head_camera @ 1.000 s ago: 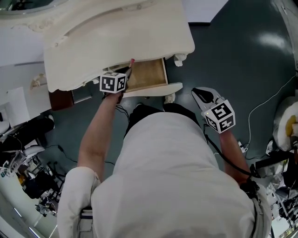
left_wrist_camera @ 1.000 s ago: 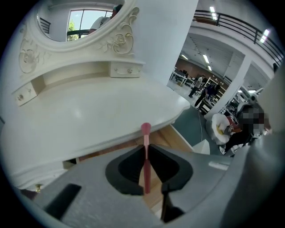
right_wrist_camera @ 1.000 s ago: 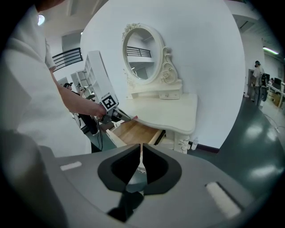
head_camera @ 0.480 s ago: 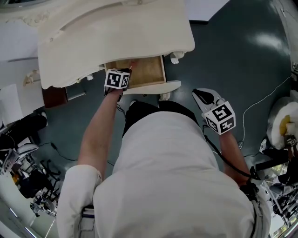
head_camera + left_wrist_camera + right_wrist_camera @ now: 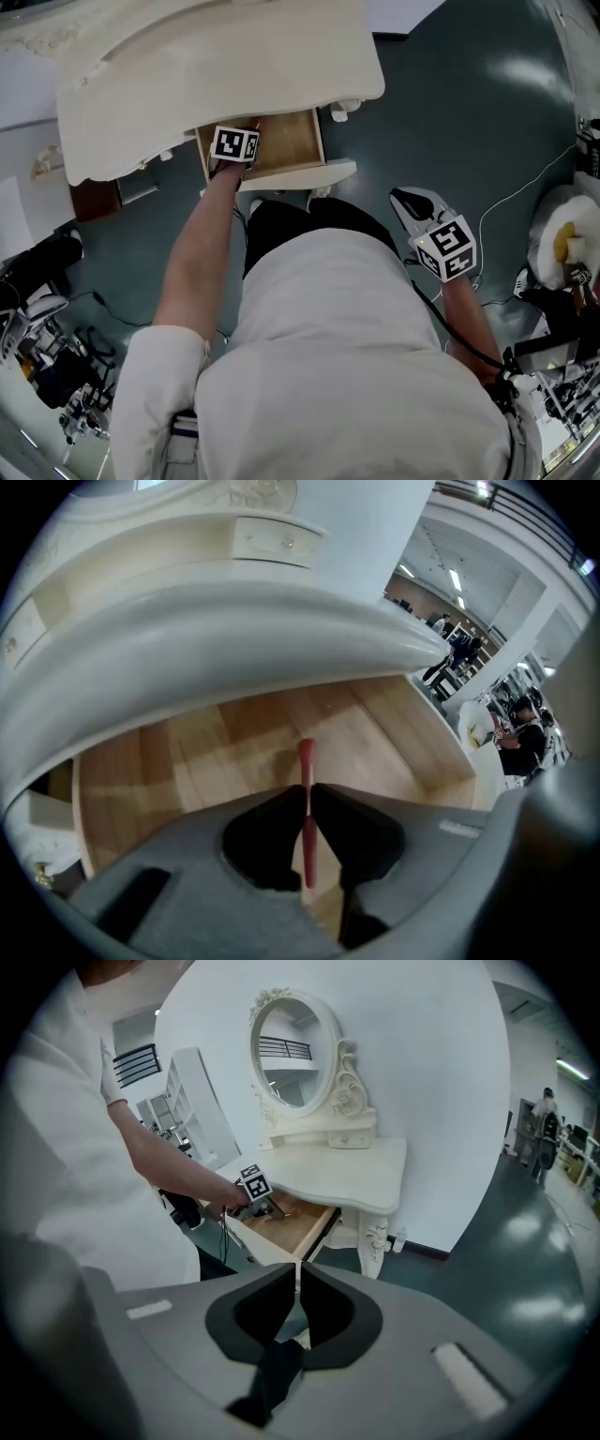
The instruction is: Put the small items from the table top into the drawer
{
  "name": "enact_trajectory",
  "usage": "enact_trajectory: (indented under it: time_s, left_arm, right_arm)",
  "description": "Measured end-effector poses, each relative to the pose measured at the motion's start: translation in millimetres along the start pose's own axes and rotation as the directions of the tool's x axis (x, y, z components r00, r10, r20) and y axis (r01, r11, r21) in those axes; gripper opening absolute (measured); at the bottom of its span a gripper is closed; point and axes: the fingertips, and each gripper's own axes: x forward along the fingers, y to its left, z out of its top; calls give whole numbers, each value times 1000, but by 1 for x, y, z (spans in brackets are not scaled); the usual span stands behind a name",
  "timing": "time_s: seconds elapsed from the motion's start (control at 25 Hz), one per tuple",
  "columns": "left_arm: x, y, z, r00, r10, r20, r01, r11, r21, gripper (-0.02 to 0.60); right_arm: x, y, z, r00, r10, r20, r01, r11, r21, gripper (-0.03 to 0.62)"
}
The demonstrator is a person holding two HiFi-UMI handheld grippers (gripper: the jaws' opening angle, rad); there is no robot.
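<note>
A thin red stick (image 5: 306, 761) is pinched between the pads of my left gripper (image 5: 307, 794), its tip pointing forward over the wooden floor of the open drawer (image 5: 216, 752). In the head view the left gripper (image 5: 239, 141) reaches into the drawer (image 5: 292, 141) under the cream dressing table top (image 5: 216, 75). My right gripper (image 5: 414, 201) hangs to the right over the dark floor, away from the table. In its own view the right gripper (image 5: 298, 1279) is shut with nothing between its jaws, and the open drawer (image 5: 295, 1218) lies ahead of it.
The table top's curved front edge (image 5: 234, 639) overhangs the drawer close above the left gripper. An oval mirror (image 5: 295, 1049) stands on the table against a white wall. Cables and equipment (image 5: 56, 366) crowd the floor at the left, and more gear (image 5: 562, 253) at the right.
The left gripper has moved forward, deeper into the drawer, with the red stick still in it. The right gripper has stayed about where it was.
</note>
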Motion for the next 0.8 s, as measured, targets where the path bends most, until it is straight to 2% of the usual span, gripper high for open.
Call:
enact_trajectory:
  time_s: [0.56,0.8]
  left_arm:
    - [27,-4,-8,997,-18,-71,22,999,47,54]
    - [16,-22,-6,997,-50,-57,54,996,70,117]
  right_arm:
    - [-1,3,-5,1000,-21,-9,22,999,26,20]
    - [-7,7,-3,999,-33,2,33,999,11,20]
